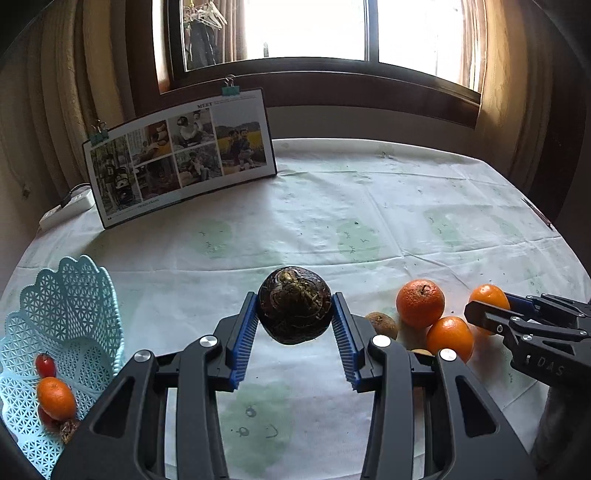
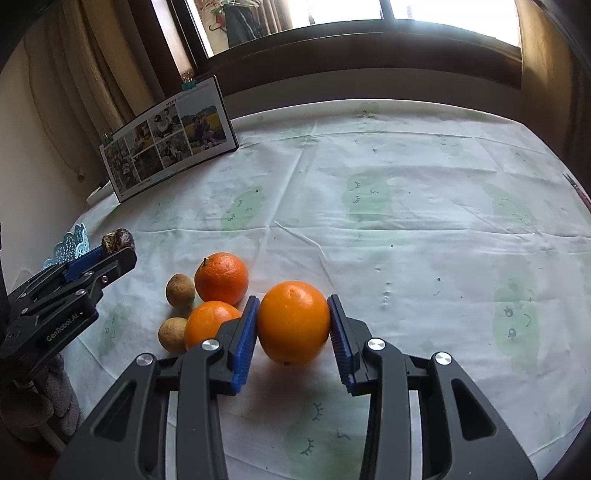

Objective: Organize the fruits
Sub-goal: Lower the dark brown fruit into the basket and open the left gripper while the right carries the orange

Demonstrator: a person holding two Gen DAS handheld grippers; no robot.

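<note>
Left gripper [image 1: 294, 314] clamped on a dark, rough, round fruit [image 1: 294, 305], blue pads pressed against both its sides, held above the cloth-covered bench [image 1: 332, 221]. Same fruit seen small in the right wrist view at the tip of that gripper, in front of the basket. Pale blue lattice basket [image 1: 74, 317] at the near left, holding a small orange fruit [image 1: 55, 398], red cherry tomatoes [image 1: 45, 364] and a brown bit at the bottom.

Right gripper [image 2: 293, 321] closed on a smooth orange [image 2: 293, 322], pads touching its left and right sides; whether it touches the cloth cannot be told. Just left of it, a second orange [image 2: 208, 321], partly hidden behind the left finger, and a third orange [image 2: 221, 278] with a stem, farther back. Two small brown round fruits [image 2: 180, 290] beside those oranges on their left, one nearer, one farther.

Photo board [image 1: 177, 158] with binder clips standing at the far left of the bench, white power strip [image 1: 66, 210] beside it. Window [image 1: 314, 29] and curtains beyond.
</note>
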